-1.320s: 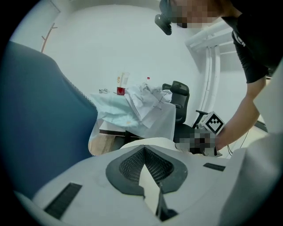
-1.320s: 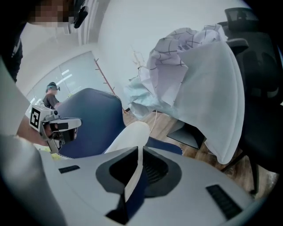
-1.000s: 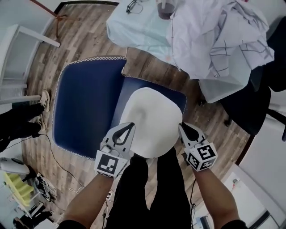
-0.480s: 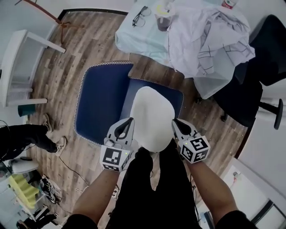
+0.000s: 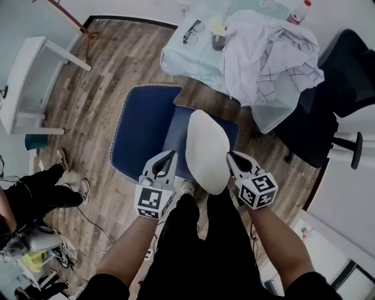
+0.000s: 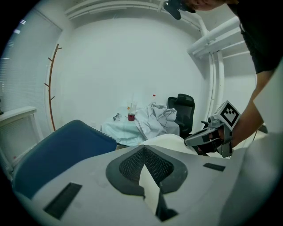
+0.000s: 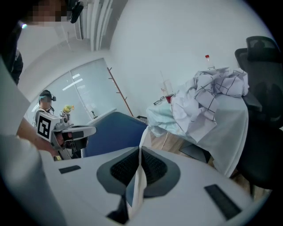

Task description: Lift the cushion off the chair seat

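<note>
1. While both grippers pinch its near end, the white cushion [image 5: 206, 151] hangs tilted on edge above the blue chair seat [image 5: 177, 133], with its far end pointing toward the tabletop [image 5: 181, 58].
2. The left gripper [image 5: 169, 155] sits at the cushion's left edge. The left gripper view shows its fingers closed tight on a thin strip of the white edge.
3. The right gripper [image 5: 232, 157] sits at the opposite edge. The right gripper view shows its fingers pressed together with a fold of the cushion's rim caught between them.
4. To the left of the seat lies the chair's larger blue panel [image 5: 137, 132], which is trimmed with white piping.
5. Beyond the chair, the tabletop is draped in a pale cloth. It carries a pair of glasses [image 5: 193, 30], a cup [image 5: 218, 40] with red liquid and a red-capped bottle [image 5: 299, 10]. A heap of white checked fabric [image 5: 275, 55] spills over its edge.
6. A black office chair [image 5: 345, 82] stands to the right of the fabric.
7. On the wooden floor [image 5: 105, 76] at the left are another person's dark-clad legs [image 5: 35, 193].
</note>
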Available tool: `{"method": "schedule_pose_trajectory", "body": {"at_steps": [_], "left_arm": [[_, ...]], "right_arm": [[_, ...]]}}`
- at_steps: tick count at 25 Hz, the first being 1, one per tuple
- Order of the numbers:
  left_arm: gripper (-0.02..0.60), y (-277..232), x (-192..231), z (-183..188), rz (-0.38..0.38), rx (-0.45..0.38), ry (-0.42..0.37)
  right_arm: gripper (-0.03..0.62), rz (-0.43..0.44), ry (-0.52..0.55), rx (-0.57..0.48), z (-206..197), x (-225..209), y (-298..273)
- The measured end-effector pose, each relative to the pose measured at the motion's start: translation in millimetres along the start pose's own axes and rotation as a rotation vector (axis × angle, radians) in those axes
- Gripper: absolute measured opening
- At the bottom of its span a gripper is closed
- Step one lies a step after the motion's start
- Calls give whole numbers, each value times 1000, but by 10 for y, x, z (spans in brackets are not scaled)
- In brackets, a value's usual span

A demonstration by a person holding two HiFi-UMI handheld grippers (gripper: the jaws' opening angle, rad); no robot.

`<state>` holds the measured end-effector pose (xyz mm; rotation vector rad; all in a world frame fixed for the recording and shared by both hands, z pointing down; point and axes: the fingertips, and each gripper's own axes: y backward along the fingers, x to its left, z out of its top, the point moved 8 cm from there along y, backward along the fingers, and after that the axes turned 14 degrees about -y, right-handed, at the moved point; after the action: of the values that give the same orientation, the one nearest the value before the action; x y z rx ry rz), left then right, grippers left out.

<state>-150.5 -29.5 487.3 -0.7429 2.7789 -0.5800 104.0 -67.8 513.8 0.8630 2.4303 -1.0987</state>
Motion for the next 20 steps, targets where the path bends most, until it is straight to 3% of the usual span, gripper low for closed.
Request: {"method": "schedule_pose_trajectory", "body": {"at_steps": [20], "left_arm": [[3, 408, 78, 607, 72, -115, 11]], "right_arm": [[21, 54, 92, -50, 593, 443, 528]]}}
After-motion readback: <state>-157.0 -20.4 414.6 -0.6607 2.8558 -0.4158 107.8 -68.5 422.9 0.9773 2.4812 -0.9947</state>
